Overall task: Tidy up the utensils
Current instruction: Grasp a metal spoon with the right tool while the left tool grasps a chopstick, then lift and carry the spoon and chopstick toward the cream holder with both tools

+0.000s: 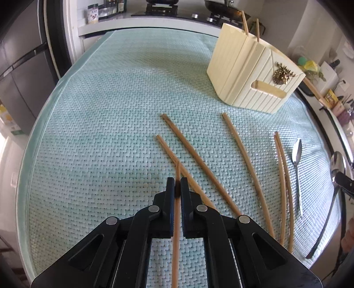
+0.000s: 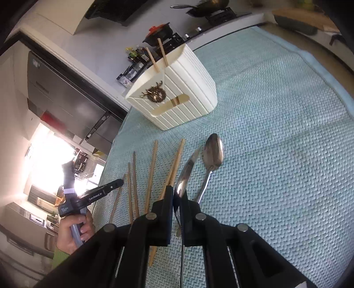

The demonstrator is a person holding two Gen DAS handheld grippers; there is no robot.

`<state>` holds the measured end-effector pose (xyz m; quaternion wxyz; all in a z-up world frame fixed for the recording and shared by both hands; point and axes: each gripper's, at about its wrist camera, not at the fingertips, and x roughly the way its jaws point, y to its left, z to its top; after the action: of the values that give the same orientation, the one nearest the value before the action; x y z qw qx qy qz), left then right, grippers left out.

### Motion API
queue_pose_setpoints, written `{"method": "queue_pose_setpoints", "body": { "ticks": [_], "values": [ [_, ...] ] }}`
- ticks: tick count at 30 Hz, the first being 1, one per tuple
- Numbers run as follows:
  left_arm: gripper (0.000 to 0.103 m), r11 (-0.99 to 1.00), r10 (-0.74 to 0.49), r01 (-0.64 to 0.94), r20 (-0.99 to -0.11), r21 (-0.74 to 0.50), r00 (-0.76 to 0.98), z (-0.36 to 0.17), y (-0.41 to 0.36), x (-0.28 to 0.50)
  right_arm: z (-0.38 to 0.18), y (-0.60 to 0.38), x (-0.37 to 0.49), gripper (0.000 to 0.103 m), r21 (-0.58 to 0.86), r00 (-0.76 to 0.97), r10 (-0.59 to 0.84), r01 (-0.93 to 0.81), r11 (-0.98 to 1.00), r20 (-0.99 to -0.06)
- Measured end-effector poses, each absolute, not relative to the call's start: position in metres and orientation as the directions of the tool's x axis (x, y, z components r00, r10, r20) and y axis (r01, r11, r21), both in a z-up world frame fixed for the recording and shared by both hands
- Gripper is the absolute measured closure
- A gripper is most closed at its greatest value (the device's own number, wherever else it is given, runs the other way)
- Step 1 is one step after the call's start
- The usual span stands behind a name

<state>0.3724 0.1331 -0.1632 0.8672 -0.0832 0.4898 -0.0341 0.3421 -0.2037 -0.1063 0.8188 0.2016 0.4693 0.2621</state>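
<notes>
My left gripper [image 1: 177, 183] is shut on a wooden chopstick [image 1: 176, 232] that runs back between its fingers, low over the woven green mat [image 1: 99, 133]. Several more chopsticks [image 1: 194, 159] lie loose on the mat ahead. My right gripper [image 2: 176, 195] is shut on a steel spoon [image 2: 185, 175], gripped near the neck with the bowl pointing forward and tilted on edge. A second spoon [image 2: 213, 152] lies flat just to its right. The cream ribbed utensil holder [image 1: 254, 73] [image 2: 177, 93] stands at the back with two chopsticks [image 2: 162, 53] upright in it.
In the right wrist view a hand [image 2: 73, 230] holds the left gripper [image 2: 115, 183] at the mat's left edge. The left wrist view shows two spoons [image 1: 296, 152] at the right. A stove with a pan [image 1: 223, 8] and a cluttered counter lie beyond the mat.
</notes>
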Motion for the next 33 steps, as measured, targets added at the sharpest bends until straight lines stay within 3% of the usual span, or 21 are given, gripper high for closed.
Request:
{"method": "queue_pose_setpoints", "body": {
  "ticks": [11, 33],
  "values": [
    [0.100, 0.976, -0.182, 0.017, -0.772, -0.216, 0.609, -0.118, 0.129, 0.332, -0.052, -0.221, 0.318, 0.098, 0.440, 0.510, 0.572, -0.365, 0.820, -0.642],
    [0.101, 0.975, -0.213, 0.139, -0.564, -0.173, 0.798, -0.019, 0.116, 0.246, -0.008, -0.211, 0.285, 0.098, 0.258, 0.608, 0.513, -0.460, 0.849, -0.605]
  ]
}}
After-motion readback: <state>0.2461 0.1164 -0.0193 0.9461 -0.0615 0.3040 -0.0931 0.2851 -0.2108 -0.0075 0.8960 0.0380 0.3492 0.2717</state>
